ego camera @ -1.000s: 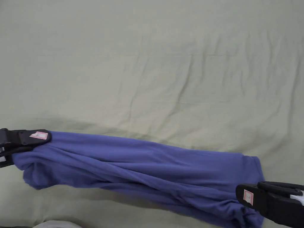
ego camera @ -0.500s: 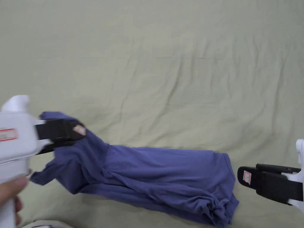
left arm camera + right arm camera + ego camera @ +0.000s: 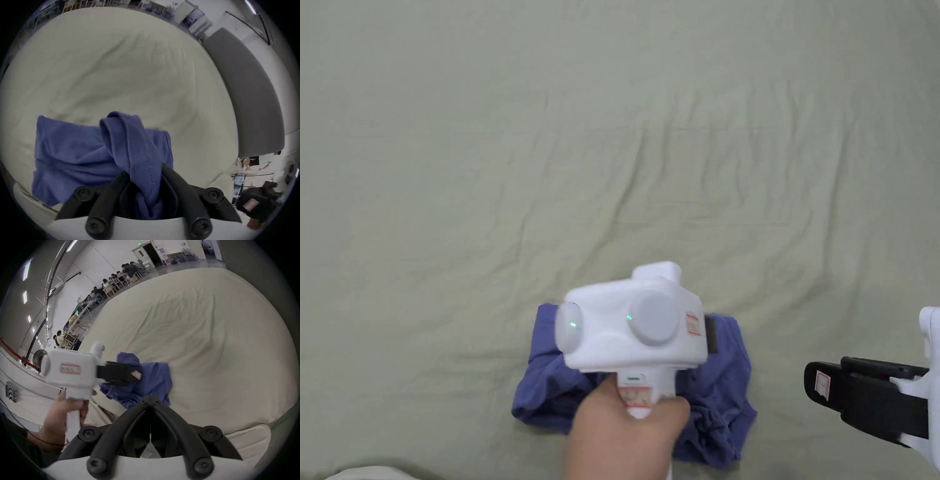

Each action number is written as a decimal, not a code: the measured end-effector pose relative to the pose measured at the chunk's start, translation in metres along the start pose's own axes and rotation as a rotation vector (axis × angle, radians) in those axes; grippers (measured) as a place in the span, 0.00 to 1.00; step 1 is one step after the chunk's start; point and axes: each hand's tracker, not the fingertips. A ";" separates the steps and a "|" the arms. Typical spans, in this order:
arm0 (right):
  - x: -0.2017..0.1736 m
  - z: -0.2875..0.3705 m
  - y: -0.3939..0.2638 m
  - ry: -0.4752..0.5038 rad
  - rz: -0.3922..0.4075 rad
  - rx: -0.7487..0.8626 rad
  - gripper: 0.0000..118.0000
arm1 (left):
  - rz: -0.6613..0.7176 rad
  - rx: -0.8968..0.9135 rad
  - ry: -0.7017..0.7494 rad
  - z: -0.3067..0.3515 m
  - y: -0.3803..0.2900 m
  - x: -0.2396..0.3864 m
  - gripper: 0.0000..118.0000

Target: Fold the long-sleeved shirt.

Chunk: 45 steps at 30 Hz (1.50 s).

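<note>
The blue long-sleeved shirt point(image 3: 725, 375) lies doubled over in a short bundle on the pale sheet point(image 3: 612, 156), near its front edge. My left gripper point(image 3: 709, 334) hovers right over the bundle, its white body and a hand covering the middle of the cloth. In the left gripper view the jaws point(image 3: 144, 169) are shut on a bunched fold of the shirt point(image 3: 73, 151). My right gripper point(image 3: 809, 381) waits to the right of the bundle, apart from it. In its own view it point(image 3: 149, 400) is shut and empty, with the shirt point(image 3: 155, 378) and the left gripper point(image 3: 138, 374) beyond.
Wrinkled sheet stretches away on all sides of the bundle. A grey padded panel point(image 3: 243, 97) borders the bed on one side. Several people sit at tables point(image 3: 113, 282) far off in the room. A pale object point(image 3: 356, 473) shows at the bottom left corner.
My left gripper has carried the shirt's left end to the right, over its right end, so the long strip became a short bundle. My right gripper let go of the shirt and stayed right.
</note>
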 end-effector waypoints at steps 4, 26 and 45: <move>0.009 0.005 -0.006 -0.010 -0.012 0.003 0.02 | 0.032 0.005 -0.017 -0.024 -0.011 0.004 0.87; 0.020 -0.007 -0.016 0.054 -0.110 0.000 0.02 | -0.033 0.070 0.059 0.032 -0.028 -0.111 0.00; 0.017 0.020 -0.005 -0.005 -0.106 0.063 0.02 | -0.357 -0.022 -0.240 0.003 -0.069 0.042 0.00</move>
